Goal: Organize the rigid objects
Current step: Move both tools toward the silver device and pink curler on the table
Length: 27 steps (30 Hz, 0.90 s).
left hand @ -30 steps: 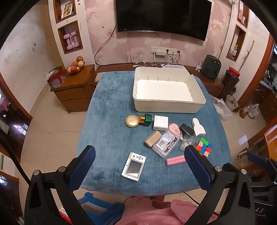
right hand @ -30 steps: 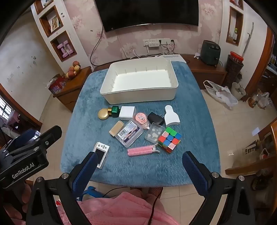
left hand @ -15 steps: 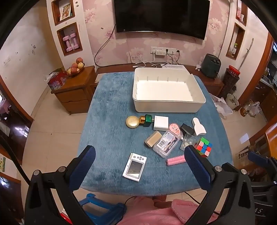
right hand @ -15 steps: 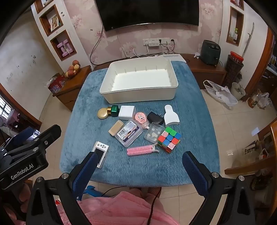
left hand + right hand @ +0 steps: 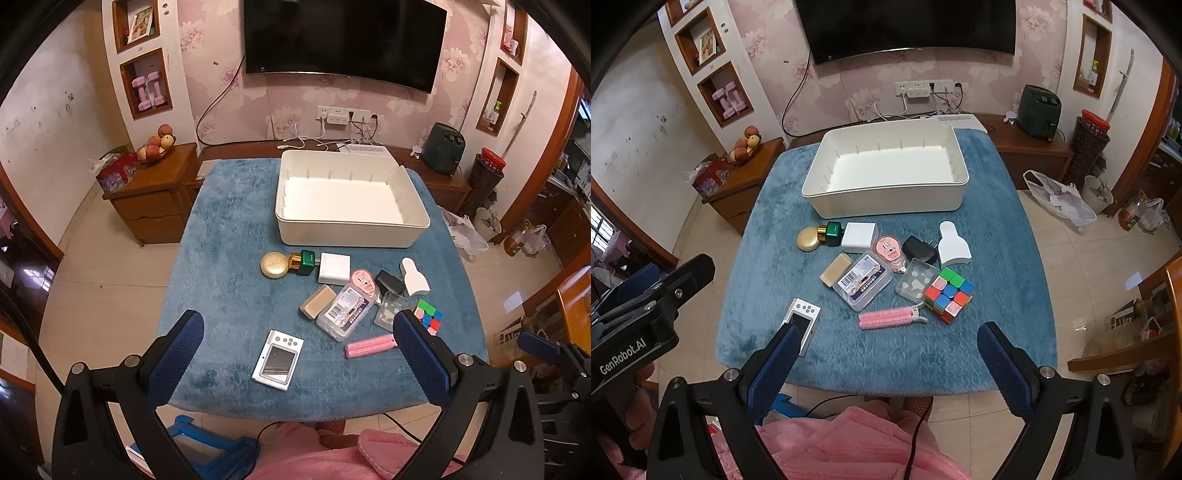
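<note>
An empty white bin (image 5: 351,229) (image 5: 886,206) stands at the far side of the blue-covered table (image 5: 229,266) (image 5: 768,266). In front of it lie several small objects: a gold compact (image 5: 809,239), a green bottle (image 5: 834,233), a white box (image 5: 859,237), a clear case (image 5: 863,280), a colour cube (image 5: 948,293), a pink roller clip (image 5: 886,318) and a white handheld device (image 5: 279,360). My left gripper (image 5: 297,328) hangs open above the near edge, over the white device. My right gripper (image 5: 886,341) is open too, high above the near edge. Both hold nothing.
A wooden side cabinet (image 5: 151,199) with a fruit bowl stands left of the table. A low wooden bench with cables and a dark appliance (image 5: 1039,107) runs along the back wall. A blue stool (image 5: 207,450) sits under the near edge. A pink sleeve (image 5: 849,443) is below.
Both views have tilted up slightly, so the table and objects sit a little lower in frame. Nothing on the table has moved and both grippers stay open.
</note>
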{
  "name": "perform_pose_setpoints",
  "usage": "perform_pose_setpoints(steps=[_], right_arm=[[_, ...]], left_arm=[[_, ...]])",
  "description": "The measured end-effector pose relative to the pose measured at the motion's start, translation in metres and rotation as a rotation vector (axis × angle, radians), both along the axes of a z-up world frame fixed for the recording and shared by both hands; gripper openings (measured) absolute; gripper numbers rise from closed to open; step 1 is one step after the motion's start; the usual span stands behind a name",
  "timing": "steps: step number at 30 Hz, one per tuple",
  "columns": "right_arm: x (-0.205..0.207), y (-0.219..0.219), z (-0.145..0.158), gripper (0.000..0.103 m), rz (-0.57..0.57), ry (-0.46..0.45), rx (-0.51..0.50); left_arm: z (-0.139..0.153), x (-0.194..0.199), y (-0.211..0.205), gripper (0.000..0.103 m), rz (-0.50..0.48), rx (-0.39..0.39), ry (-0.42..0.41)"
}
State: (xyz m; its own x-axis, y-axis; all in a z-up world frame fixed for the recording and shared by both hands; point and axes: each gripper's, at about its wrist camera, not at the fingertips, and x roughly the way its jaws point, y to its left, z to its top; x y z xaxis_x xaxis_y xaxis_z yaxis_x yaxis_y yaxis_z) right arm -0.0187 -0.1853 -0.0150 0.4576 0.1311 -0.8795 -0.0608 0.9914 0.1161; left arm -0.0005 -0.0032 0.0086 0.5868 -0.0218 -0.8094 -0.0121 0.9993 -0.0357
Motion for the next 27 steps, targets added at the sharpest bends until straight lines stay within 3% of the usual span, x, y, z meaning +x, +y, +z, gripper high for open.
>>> perform_pose_setpoints(steps=[12, 27], right_arm=[[-0.002, -0.001, -0.005, 0.097, 0.036, 0.022, 0.004], [-0.006, -0.014, -0.026, 0.097, 0.112, 0.112, 0.042]], left_arm=[[0.002, -0.01, -0.005, 0.102, 0.022, -0.002, -0.006], [-0.013, -0.032, -0.015, 0.102, 0.099, -0.003, 0.052]])
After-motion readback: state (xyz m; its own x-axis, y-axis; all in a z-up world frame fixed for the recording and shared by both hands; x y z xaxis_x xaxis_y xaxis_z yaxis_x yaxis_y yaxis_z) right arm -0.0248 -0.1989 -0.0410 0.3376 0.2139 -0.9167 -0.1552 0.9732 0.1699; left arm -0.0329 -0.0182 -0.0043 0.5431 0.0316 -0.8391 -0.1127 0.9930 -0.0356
